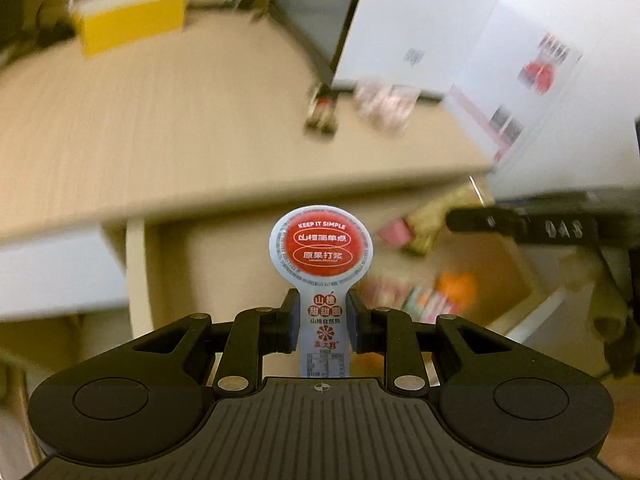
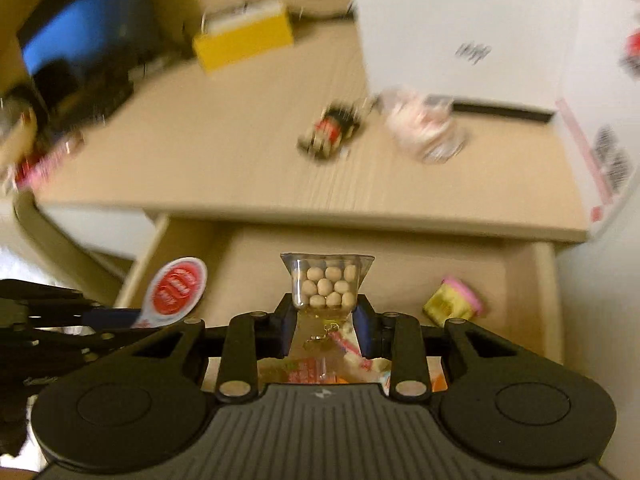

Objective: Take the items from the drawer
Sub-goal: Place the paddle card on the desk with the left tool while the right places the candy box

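My left fingers [image 1: 322, 316] pinch the lollipop pack [image 1: 322, 256] by its stem, above the drawer [image 1: 500, 276]; my right fingers [image 2: 325, 316] clamp the bead pouch [image 2: 327, 284] near its lower end, lifted ahead of the desk [image 2: 248, 172]; both grips look narrow, so I judge a quick swing could twist either loose back among the snacks.

Home desk [image 2: 240, 152], snack-filled drawer [image 2: 520, 280], monitor [image 2: 80, 40] behind.

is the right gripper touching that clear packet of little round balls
Touching. The right wrist view shows the right gripper with both pads pressed against the sides of the clear packet.
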`<action>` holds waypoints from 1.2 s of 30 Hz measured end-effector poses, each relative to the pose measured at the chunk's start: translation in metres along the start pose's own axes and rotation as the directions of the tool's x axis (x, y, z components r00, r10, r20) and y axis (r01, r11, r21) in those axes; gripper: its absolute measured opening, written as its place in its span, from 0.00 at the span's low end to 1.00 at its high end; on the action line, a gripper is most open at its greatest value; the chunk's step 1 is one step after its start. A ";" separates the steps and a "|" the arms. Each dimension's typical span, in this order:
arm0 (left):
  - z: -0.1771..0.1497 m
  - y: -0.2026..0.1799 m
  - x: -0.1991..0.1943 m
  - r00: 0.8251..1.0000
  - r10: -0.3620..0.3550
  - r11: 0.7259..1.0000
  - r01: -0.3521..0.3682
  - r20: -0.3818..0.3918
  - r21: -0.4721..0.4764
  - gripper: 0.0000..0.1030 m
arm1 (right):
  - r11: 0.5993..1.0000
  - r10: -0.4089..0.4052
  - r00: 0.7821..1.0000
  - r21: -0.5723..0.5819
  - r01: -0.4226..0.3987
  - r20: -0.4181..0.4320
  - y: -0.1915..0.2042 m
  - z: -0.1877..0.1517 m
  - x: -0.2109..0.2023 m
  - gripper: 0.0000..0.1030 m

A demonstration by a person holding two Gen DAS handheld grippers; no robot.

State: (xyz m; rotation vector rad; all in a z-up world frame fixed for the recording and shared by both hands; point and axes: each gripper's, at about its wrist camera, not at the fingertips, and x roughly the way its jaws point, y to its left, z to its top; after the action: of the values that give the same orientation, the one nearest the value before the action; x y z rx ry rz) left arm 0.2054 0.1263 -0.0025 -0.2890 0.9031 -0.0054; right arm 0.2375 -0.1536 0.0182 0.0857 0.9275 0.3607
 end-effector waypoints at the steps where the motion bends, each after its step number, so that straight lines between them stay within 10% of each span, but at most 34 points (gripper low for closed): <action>1: 0.013 -0.002 -0.003 1.000 -0.007 1.000 0.007 0.026 0.011 0.26 | 1.000 -0.007 1.000 0.009 0.007 0.025 0.000 0.012 0.001 0.29; 9: 0.098 0.002 0.032 0.979 0.052 0.999 -0.048 0.197 -0.025 0.26 | 0.997 -0.060 0.988 0.064 0.052 0.145 -0.024 0.032 -0.038 0.29; 19: 0.103 0.021 0.118 0.981 0.182 0.983 -0.180 0.060 -0.043 0.27 | 0.993 -0.075 0.993 0.094 0.066 0.087 -0.042 0.020 -0.020 0.29; 29: 0.083 0.028 0.046 0.957 0.175 0.979 -0.146 0.229 -0.141 0.27 | 0.981 -0.037 0.996 0.195 0.021 0.080 -0.058 0.032 -0.012 0.29; 36: 0.034 0.026 0.026 0.978 0.104 0.978 -0.068 0.180 -0.197 0.27 | 0.963 0.061 0.994 0.255 -0.083 0.091 -0.066 0.076 0.023 0.29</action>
State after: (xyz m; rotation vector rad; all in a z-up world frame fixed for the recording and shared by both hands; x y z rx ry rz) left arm 0.2452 0.1565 -0.0089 -0.4208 0.7261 0.1870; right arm 0.3274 -0.2012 0.0315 0.3720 0.8870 0.2997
